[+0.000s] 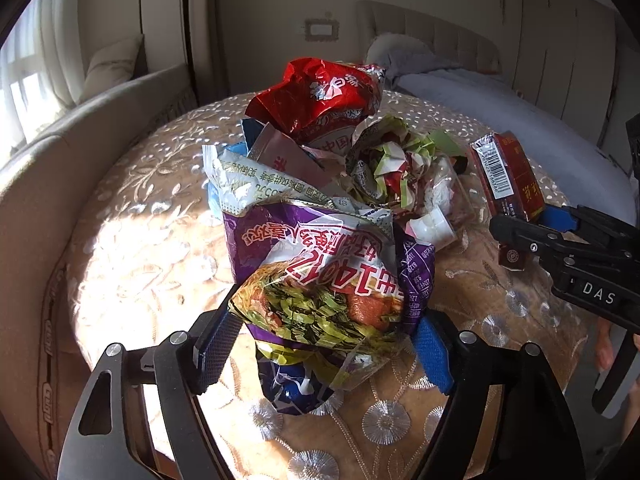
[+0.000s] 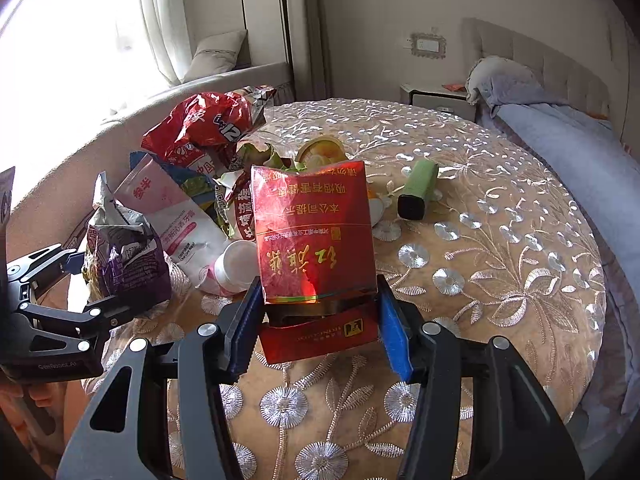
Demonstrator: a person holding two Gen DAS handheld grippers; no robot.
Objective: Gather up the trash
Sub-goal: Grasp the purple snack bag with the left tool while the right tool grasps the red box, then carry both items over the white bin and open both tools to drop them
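Note:
A pile of trash lies on a round table. My left gripper [image 1: 324, 344] is shut on a purple noodle wrapper [image 1: 320, 280] at the near edge of the pile; the same wrapper shows in the right wrist view [image 2: 128, 264]. My right gripper [image 2: 316, 320] is shut on a red cigarette pack [image 2: 314, 240], held upright just right of the pile; it also shows in the left wrist view [image 1: 508, 176]. Behind lie a red snack bag [image 1: 324, 96], a crumpled green-white wrapper [image 1: 384, 160], a pink-white pouch [image 2: 176, 216] and a small white cup [image 2: 236, 264].
The table has a tan cloth with silver embroidery [image 2: 480, 248]. A green lighter-like object [image 2: 416, 192] lies at the right of the pile. A curved sofa back [image 1: 80, 132] stands left of the table, a bed [image 2: 560, 136] at the right, a nightstand [image 2: 436, 96] beyond.

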